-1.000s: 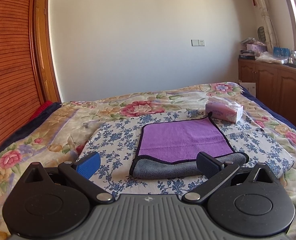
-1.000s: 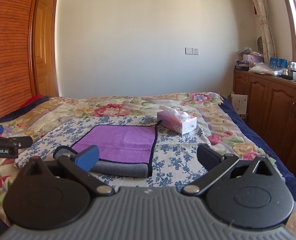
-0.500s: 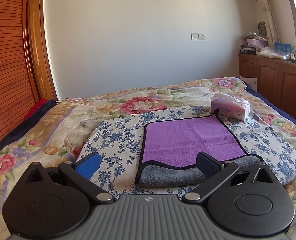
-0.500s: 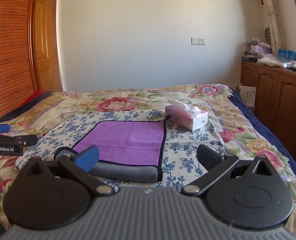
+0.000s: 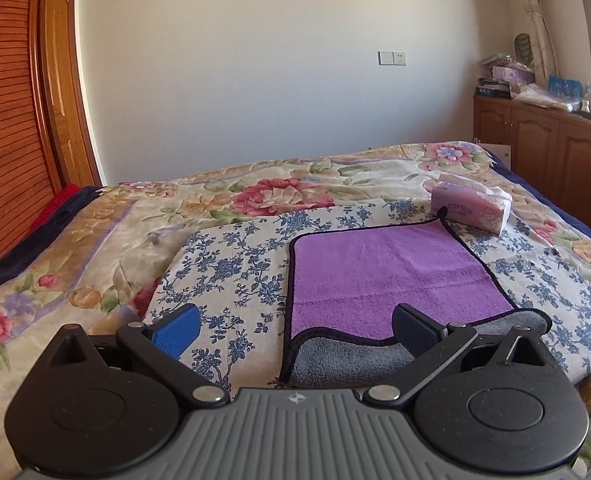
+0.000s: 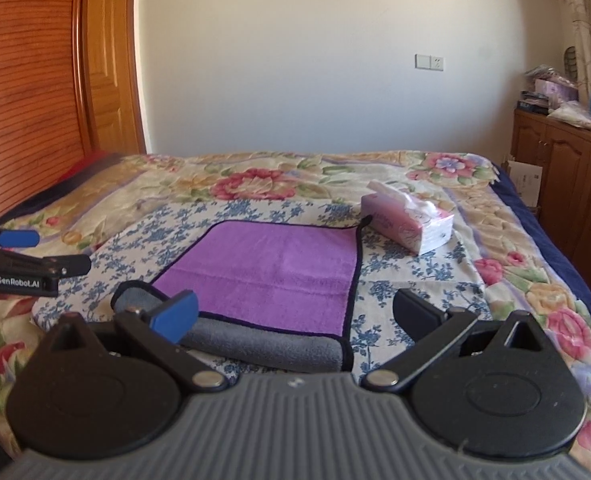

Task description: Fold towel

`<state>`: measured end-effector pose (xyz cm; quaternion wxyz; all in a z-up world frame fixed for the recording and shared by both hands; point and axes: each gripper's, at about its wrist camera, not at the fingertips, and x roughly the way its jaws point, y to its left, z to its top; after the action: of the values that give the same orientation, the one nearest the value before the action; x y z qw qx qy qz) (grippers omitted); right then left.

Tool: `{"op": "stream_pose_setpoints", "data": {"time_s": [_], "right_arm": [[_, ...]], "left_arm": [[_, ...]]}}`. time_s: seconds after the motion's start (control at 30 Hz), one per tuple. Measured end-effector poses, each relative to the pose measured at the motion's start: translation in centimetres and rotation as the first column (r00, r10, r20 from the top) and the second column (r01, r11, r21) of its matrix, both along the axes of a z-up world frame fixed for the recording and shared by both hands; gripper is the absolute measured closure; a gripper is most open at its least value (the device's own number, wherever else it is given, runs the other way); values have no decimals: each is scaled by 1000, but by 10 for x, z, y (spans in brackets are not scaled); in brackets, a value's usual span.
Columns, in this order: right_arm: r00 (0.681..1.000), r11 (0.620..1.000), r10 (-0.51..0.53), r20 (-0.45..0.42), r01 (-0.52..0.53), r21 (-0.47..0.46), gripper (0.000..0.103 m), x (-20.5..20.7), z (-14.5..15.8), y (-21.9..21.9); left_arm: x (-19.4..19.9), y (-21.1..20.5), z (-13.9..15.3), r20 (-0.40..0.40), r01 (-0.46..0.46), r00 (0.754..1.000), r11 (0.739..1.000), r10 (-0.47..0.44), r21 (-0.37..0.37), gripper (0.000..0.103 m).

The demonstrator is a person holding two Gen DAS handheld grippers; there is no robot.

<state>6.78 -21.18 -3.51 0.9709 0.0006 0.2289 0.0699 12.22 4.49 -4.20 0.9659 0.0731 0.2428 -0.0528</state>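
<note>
**What sits around my workspace**

In front of me a bed [image 5: 95, 240] wears a cream quilt with big flowers, and on it lies a white cloth with blue blossoms [image 5: 235, 264]. A pink soft pack of tissues [image 5: 471, 208] rests near its far corner. Brown wooden cabinets [image 5: 543, 140] line the right wall; a slatted wooden wardrobe [image 5: 3, 120] stands left.

— What can't you make out?

— My left gripper [image 6: 35, 256] is cut off by the frame edge, and my own fingers [image 6: 173, 316] hide part of the towel [image 6: 271, 268]'s near edge on the bed [image 6: 507, 240].

— Anything else?

— The cabinet [image 5: 543, 136]'s clutter is too small to tell.
</note>
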Motion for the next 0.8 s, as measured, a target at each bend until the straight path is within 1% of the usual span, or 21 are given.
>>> {"op": "stream_pose_setpoints", "data": {"time_s": [0.3,0.43,0.63,0.7,0.8], "right_arm": [[999,1000,28,-44,-29,-9,0,23,-8,3],[998,999,37,-57,-38,-15,0,31,-12,4],[995,999,39,-90,-41,-17,1,42,-22,4],[993,999,44,-106,-46,-17,10,47,-26,4],[991,999,45,-126,-48,-14,11,52,-32,4]], "left_arm": [[23,4,-13,-27,19,999,1000,-18,20,0],[32,7,-18,-36,43,998,999,-43,2,0],[45,9,-28,-50,51,997,999,-51,-16,0],[50,11,-32,-57,50,997,999,-51,-22,1],[57,15,-38,-72,48,996,998,-50,-32,3]]}}
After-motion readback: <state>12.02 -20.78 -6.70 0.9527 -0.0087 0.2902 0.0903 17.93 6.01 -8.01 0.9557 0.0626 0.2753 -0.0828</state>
